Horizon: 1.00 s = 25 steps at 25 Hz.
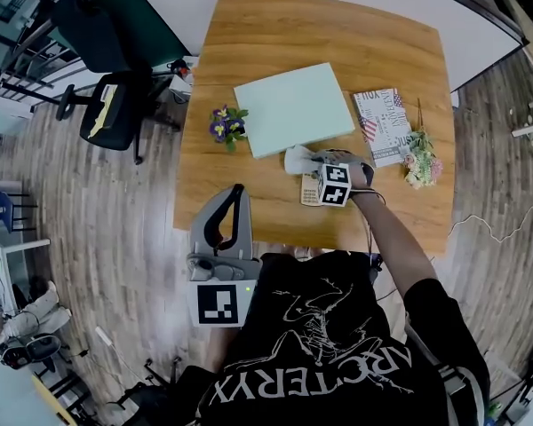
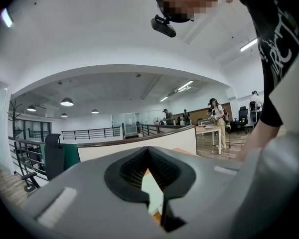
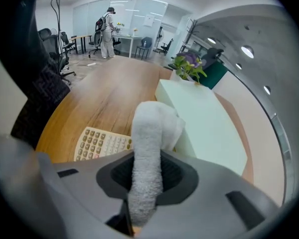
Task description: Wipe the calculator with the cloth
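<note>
Right gripper pinched cloth over calculator. Green board lay just behind, flowers left, booklet right. Left gripper was closed, empty, at table edge.

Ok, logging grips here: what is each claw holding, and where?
The right claw clamps the white terry cloth partway along its bunched length; the left claw holds nothing.

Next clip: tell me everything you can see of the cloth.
The cloth is white, terry-like fabric bunched into a thick roll. The right hand-held gripper is shut on it; its free end sticks out past the jaws, over one edge of the beige calculator. Whether it touches the calculator is unclear.
</note>
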Each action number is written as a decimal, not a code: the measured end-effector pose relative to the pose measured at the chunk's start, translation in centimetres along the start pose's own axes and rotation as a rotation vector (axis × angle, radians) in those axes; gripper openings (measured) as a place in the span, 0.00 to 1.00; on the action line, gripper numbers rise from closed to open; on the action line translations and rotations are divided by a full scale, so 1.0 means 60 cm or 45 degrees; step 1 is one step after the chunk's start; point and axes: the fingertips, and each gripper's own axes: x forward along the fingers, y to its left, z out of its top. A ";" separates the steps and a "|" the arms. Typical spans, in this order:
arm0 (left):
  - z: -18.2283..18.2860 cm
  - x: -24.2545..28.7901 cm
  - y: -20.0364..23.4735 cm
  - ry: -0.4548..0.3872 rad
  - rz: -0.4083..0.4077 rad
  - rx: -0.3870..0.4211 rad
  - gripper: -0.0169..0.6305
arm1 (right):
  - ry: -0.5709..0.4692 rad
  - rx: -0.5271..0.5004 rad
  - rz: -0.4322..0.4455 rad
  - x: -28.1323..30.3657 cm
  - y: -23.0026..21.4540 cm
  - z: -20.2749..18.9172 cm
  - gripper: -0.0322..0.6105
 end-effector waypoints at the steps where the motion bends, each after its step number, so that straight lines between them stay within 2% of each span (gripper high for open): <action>1: 0.001 0.002 -0.002 -0.002 -0.007 0.000 0.04 | -0.001 -0.005 0.005 -0.001 0.003 0.002 0.19; 12: 0.003 0.022 -0.017 -0.019 -0.068 -0.018 0.04 | -0.048 -0.013 0.161 -0.036 0.116 0.025 0.19; 25: 0.010 0.031 -0.029 -0.059 -0.094 -0.035 0.04 | -0.086 0.051 0.318 -0.047 0.244 0.044 0.19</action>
